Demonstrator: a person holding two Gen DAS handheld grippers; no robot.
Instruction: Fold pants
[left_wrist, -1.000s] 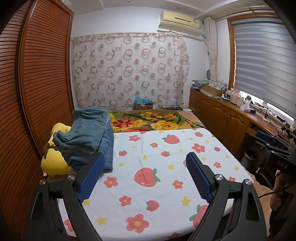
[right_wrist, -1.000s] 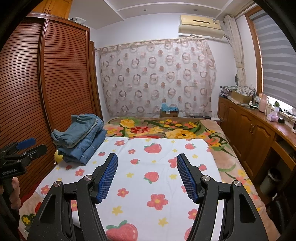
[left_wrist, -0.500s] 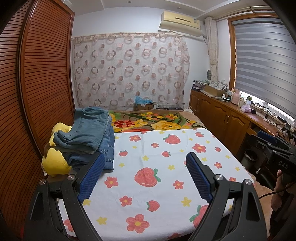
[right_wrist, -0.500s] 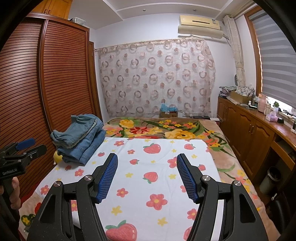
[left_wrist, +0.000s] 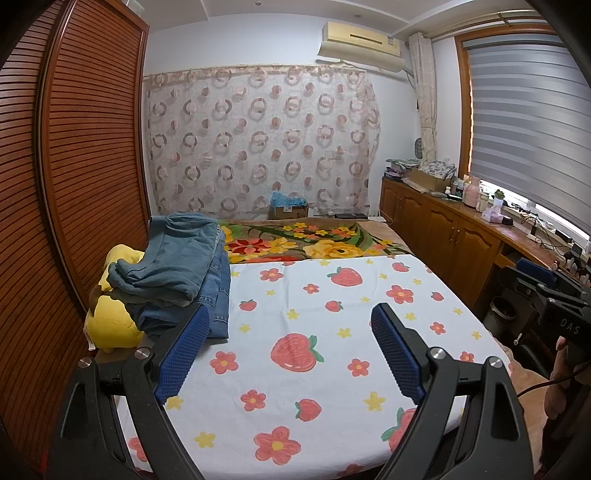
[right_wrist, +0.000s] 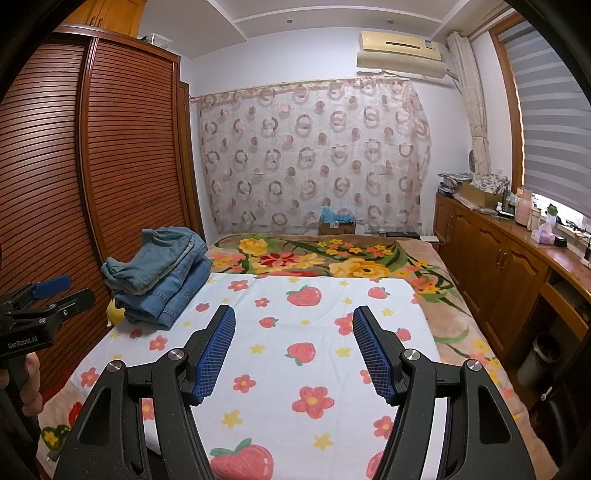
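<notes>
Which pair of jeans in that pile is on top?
The lighter, greyish-blue jeans are on top, loosely crumpled. The darker blue denim pair lies beneath, folded flatter, with stitched seams showing along its edge.

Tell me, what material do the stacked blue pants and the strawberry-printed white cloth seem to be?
The stacked blue pants look like denim: faded blue, thick folds, visible seams. The strawberry-printed white cloth seems thin matte cotton, perhaps towelling; creases show.

We list one bed: strawberry-print sheet over floral blanket; stacked denim pants and yellow cushion at its left edge
</notes>
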